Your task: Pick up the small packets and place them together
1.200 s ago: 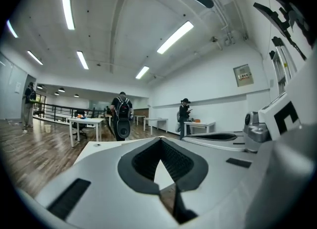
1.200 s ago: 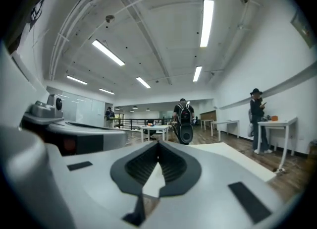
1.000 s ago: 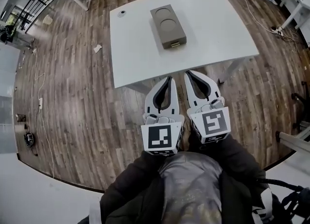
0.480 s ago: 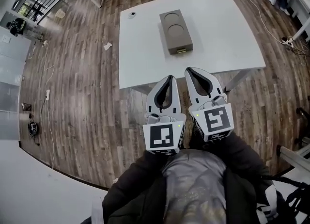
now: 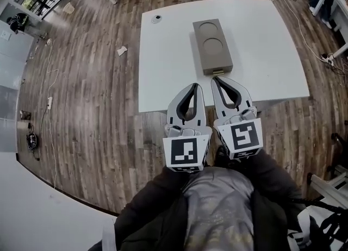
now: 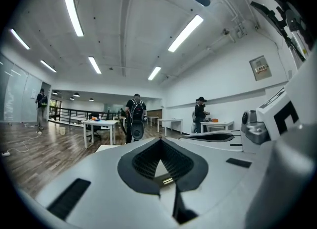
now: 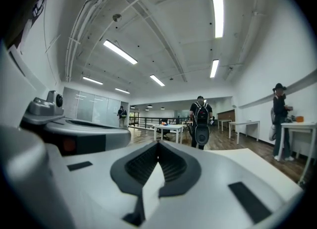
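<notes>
A person stands at the near edge of a white table (image 5: pixel 168 54), both tools held level and side by side. The left gripper (image 5: pixel 193 86) and the right gripper (image 5: pixel 216 79) each have their jaws closed tip to tip, with nothing between them. Just beyond the right gripper's tips lies a grey-brown box (image 5: pixel 212 37) with two round recesses. The small packets themselves cannot be made out.
</notes>
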`<state>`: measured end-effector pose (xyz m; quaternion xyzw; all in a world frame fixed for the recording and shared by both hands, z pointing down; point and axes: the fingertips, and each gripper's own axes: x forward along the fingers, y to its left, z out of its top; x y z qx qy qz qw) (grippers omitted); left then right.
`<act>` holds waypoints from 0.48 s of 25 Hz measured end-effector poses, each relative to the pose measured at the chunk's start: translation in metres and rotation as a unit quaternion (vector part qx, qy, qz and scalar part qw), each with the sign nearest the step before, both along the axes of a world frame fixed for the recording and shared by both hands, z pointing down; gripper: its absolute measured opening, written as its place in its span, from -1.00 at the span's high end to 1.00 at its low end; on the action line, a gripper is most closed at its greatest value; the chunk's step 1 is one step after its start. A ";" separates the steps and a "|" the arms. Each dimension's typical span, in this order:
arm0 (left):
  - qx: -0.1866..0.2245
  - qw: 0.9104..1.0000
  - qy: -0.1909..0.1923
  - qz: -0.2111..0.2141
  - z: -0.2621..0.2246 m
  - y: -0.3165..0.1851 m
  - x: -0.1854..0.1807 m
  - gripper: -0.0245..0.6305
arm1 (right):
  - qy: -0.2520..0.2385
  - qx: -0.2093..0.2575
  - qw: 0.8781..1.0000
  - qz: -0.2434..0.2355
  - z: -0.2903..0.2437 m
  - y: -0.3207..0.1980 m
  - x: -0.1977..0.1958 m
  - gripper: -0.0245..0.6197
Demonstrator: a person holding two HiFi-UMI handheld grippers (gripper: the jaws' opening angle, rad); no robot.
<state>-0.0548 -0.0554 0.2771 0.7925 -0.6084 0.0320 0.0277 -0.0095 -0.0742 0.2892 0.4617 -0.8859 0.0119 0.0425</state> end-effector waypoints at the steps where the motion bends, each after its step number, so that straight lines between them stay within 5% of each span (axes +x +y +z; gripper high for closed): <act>1: -0.002 1.000 0.000 0.005 0.002 -0.008 0.000 0.92 | 0.002 -0.002 1.000 0.003 0.001 -0.007 -0.002 0.91; 12: -0.033 0.998 0.009 0.048 0.022 -0.062 -0.012 0.92 | 0.016 -0.029 0.998 0.052 0.023 -0.056 -0.008 0.91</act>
